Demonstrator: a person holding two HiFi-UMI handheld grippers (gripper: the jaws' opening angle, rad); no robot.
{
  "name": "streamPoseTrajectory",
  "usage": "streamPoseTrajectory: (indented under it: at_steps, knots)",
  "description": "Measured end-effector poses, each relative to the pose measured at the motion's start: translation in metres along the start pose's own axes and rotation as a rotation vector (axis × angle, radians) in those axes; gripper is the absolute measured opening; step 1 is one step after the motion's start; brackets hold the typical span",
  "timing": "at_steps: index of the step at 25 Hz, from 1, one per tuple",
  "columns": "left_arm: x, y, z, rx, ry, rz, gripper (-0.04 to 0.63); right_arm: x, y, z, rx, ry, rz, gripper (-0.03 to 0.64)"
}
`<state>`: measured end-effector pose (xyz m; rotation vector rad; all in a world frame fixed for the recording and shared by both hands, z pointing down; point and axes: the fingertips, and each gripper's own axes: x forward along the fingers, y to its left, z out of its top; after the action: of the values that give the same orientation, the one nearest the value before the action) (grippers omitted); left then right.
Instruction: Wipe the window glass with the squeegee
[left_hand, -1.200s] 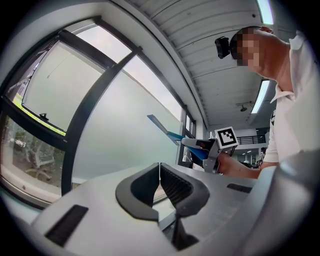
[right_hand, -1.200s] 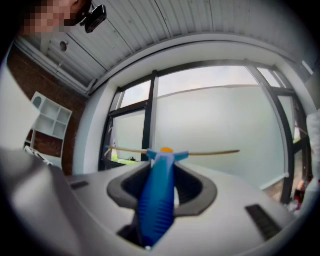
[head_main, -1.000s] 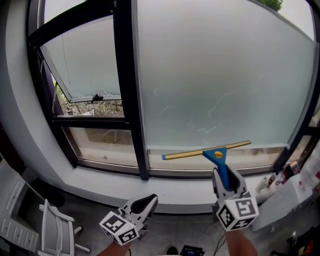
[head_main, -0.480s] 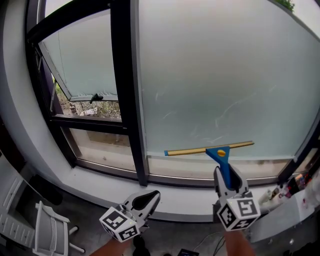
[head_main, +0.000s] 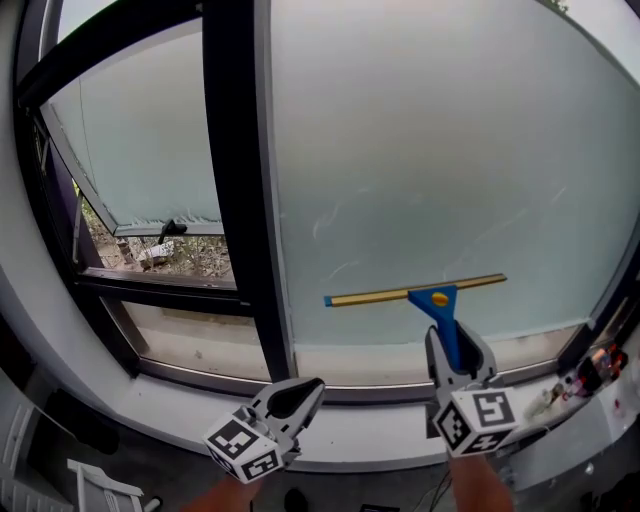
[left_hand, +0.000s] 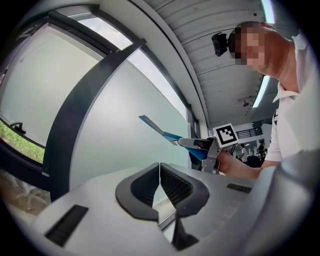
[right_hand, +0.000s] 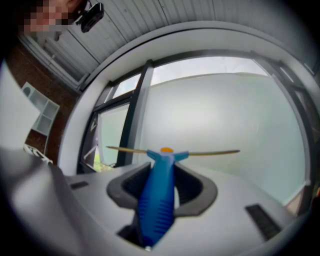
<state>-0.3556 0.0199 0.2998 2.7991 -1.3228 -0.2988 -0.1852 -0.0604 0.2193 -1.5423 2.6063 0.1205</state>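
Frosted window glass (head_main: 430, 150) has the squeegee (head_main: 415, 295) against it.

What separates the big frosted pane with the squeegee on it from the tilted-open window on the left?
A black upright frame post stands between them, clearest in the head view.

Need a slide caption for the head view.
Right hand-held gripper holds blue squeegee at window glass; left hand-held gripper shut.

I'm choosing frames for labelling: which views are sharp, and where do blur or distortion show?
Head view: sharp, evenly lit; the fisheye bows the window frame; the squeegee reads crisply against the glass. Left gripper view: sharp, dark vignetted corners. Right gripper view: soft throughout; the blue handle in the right gripper is blurred.
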Motion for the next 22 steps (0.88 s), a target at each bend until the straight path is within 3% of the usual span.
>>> streamPoseTrajectory:
  at_steps: [6,12,22]
  knots:
    - [0.016,0.065,0.041,0.042,-0.023,-0.065,0.028,0.064,0.025,0.023,-0.039,-0.045,-0.040,0.155]
    - [0.033,0.099,0.070,0.072,-0.041,-0.089,0.028,0.111,0.035,0.053,-0.096,-0.079,-0.061,0.155]
    - [0.086,0.123,0.127,0.198,-0.102,-0.036,0.028,0.178,0.013,0.141,-0.186,-0.192,-0.055,0.155]
